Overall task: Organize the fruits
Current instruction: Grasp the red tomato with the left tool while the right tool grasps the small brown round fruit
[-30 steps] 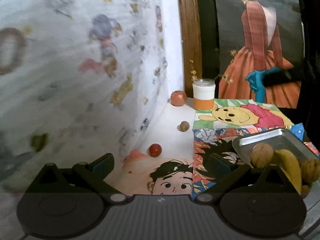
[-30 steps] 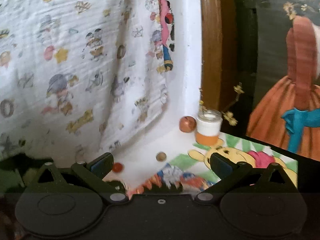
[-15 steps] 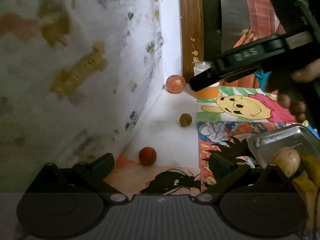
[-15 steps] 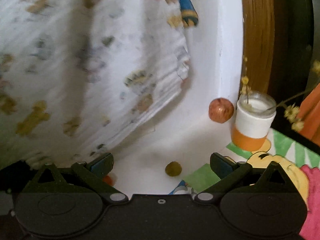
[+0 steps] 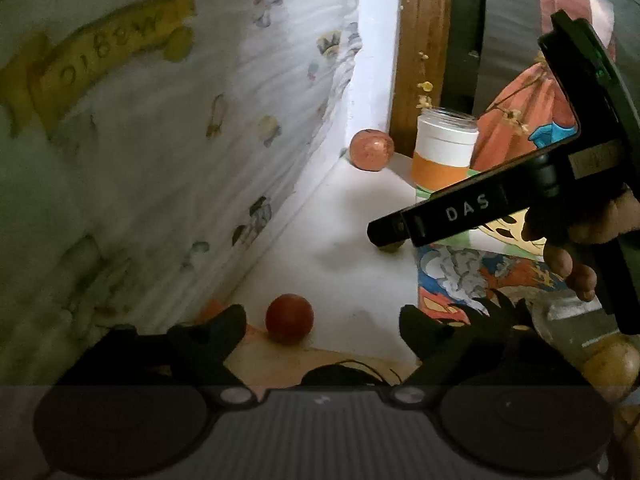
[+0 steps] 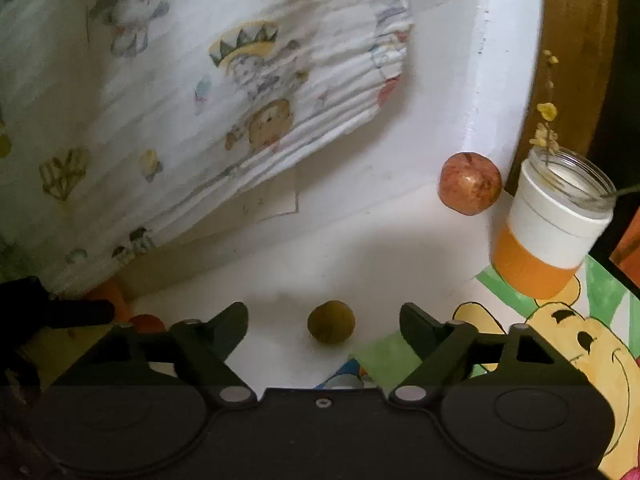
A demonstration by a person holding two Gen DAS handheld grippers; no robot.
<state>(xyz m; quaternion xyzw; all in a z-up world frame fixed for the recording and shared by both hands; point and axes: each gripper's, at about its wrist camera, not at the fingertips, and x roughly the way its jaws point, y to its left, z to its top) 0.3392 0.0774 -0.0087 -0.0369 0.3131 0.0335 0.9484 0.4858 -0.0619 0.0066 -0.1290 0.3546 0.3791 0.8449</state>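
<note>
While both my grippers are closing over loose fruit on the white tabletop (image 5: 344, 240), the thing to get right is centring each round piece before the pads meet it. My left gripper (image 5: 322, 326) has the small red fruit (image 5: 289, 319) between its jaws, sitting left of centre; the pads do not press on it yet, so I judge it wants a nudge to the left, or the fruit may roll away toward the printed cloth (image 5: 160, 140). My right gripper (image 6: 324, 322) has the small olive-brown fruit (image 6: 331, 322) squarely between its jaws, also untouched; it lies near the edge of the cartoon mat (image 6: 560, 344), and I should come down level so neither finger catches that edge.

The left view alone shows the metal tray (image 5: 576, 314) at the right edge with a tan round fruit (image 5: 610, 362) by it, probably where these go, and my right hand (image 5: 576, 240) on its tool. The right view alone shows the olive-brown fruit whole; in the left it is nearly hidden behind my right tool. Both show the reddish apple (image 6: 470, 183) in the far corner beside the orange-banded glass jar (image 6: 548, 220).
</note>
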